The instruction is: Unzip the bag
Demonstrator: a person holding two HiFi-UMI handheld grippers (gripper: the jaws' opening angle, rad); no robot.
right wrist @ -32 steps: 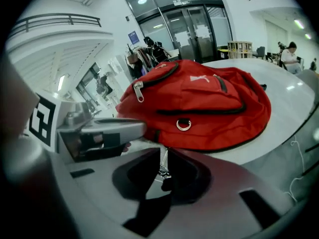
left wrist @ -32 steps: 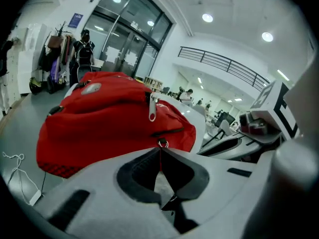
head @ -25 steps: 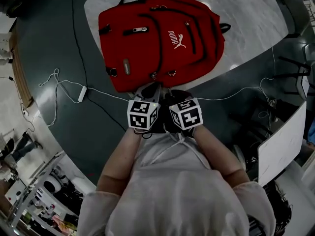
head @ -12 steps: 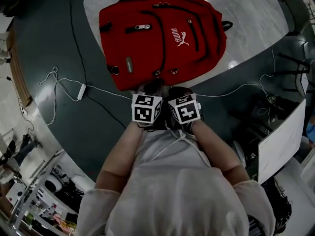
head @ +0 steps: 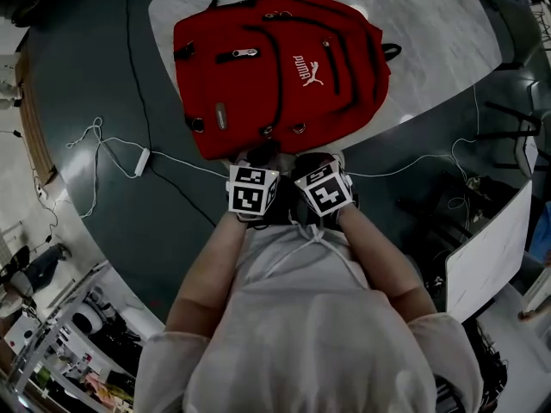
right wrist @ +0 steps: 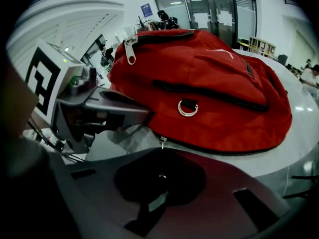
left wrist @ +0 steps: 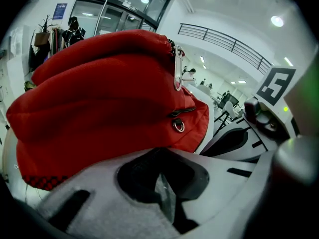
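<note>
Both tools have edged up the frame to the near edge of the red fabric backpack [head: 275, 76] lying on the pale marble table [head: 430, 24], the left hand-held gripper [left wrist: 164, 183] and right hand-held gripper [right wrist: 159, 183] each pressed together on nothing, so unzipping looks not yet begun.

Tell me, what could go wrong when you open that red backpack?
The zipper pull by the right gripper is tiny, so the jaws could miss it or slip off. The red backpack lies loose near the table edge; pulling might drag it instead of unzipping it.
</note>
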